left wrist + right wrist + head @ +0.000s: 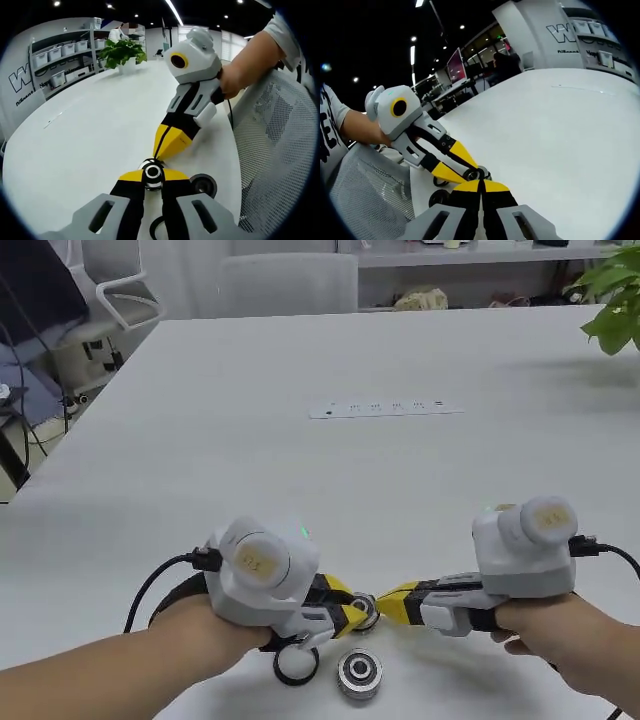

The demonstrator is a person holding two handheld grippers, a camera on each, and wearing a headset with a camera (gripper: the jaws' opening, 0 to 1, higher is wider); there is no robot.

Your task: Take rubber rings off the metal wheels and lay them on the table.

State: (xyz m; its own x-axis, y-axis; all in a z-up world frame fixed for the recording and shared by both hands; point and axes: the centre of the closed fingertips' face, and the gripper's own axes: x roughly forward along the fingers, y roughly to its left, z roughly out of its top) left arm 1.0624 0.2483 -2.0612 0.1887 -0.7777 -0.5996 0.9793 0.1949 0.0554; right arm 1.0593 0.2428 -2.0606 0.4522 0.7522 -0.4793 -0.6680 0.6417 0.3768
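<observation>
Two grippers worked above the bench [300,470]: the left gripper [152,176] clamped the wheel [153,172] steady in its fingers so the right gripper [159,157], fingers pressed together, could pinch its rubber ring [145,165].

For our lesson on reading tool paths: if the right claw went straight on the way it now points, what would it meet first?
The metal wheel held in the left claw, seemingly just ahead of the right claw, though depth is unclear.
</observation>
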